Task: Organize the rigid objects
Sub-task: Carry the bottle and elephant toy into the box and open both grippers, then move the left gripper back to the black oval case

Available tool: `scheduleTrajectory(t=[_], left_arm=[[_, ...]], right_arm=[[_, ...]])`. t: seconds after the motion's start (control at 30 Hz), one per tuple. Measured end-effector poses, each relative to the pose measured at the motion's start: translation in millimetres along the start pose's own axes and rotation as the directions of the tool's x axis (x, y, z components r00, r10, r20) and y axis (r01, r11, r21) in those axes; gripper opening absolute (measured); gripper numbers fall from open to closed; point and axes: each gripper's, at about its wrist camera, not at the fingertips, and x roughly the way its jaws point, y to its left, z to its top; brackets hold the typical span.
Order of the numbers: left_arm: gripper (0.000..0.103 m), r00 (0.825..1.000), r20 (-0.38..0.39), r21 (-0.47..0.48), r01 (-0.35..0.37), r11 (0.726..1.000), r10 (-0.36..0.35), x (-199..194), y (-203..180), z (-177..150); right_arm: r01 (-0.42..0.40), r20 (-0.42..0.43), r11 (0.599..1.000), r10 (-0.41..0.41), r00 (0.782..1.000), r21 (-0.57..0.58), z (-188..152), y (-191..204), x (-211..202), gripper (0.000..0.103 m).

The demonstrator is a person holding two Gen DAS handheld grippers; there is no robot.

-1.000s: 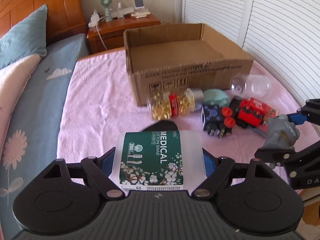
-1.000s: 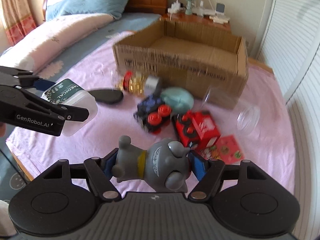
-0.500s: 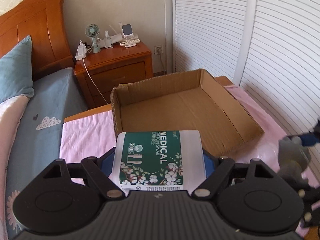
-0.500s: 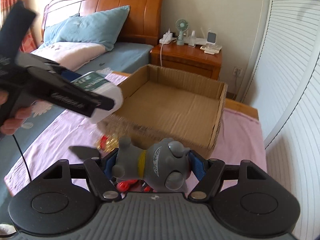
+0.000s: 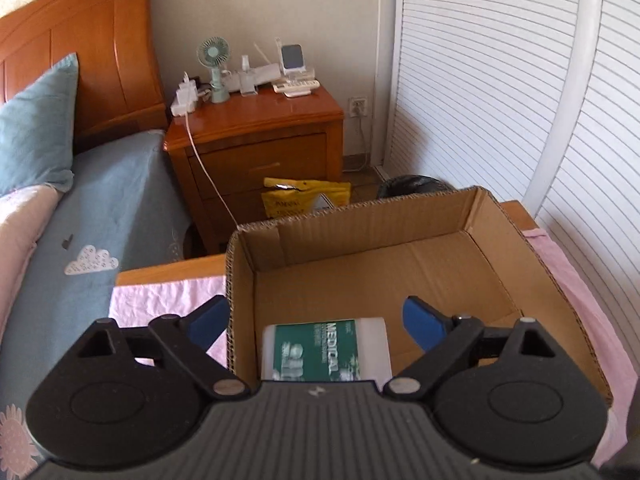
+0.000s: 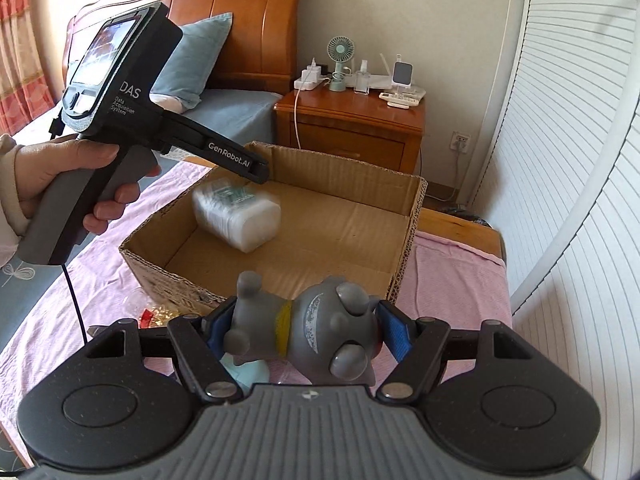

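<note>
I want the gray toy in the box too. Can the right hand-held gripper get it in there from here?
Probably yes. The right hand-held gripper holds the toy just before the box, whose open top has free floor beside the swab tub.

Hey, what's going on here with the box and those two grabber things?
A person is sorting items into a cardboard box. The left gripper is open over the box, with the cotton swab container blurred inside it, apparently just released. The right gripper is clamped on a grey toy figure near the box's front edge.

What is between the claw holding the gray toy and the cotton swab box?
In the right wrist view, only the cardboard box's near wall and bare floor separate the right claw, holding the gray toy, from the cotton swab box.
</note>
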Motion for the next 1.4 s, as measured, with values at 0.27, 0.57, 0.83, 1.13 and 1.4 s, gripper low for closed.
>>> scheduleTrajectory(t=[0.27,0.57,0.83,1.13,1.4], left_arm=[[0.094,1.0,0.013,0.046,0.021,0.999,-0.022,-38,3,-26],[0.099,0.998,0.039,0.046,0.048,0.998,-0.05,-95,6,-78],[0.099,0.999,0.04,0.019,-0.027,0.999,0.026,-113,2,-126],[0.099,0.995,0.044,-0.018,-0.094,0.995,0.095,-119,1,-153],[0.099,0.996,0.027,-0.037,-0.085,0.996,0.086,-127,3,-157]], right_arm=[[0.01,-0.019,1.0,-0.01,1.0,-0.002,4,3,1,0.077],[0.011,-0.036,1.0,-0.011,0.999,0.002,29,0,15,0.077],[0.002,-0.085,1.0,0.001,0.996,0.028,60,-11,59,0.077],[0.053,-0.104,0.997,-0.046,0.993,0.06,86,-18,108,0.093],[0.038,-0.08,0.995,-0.031,0.996,0.095,74,-21,85,0.103]])
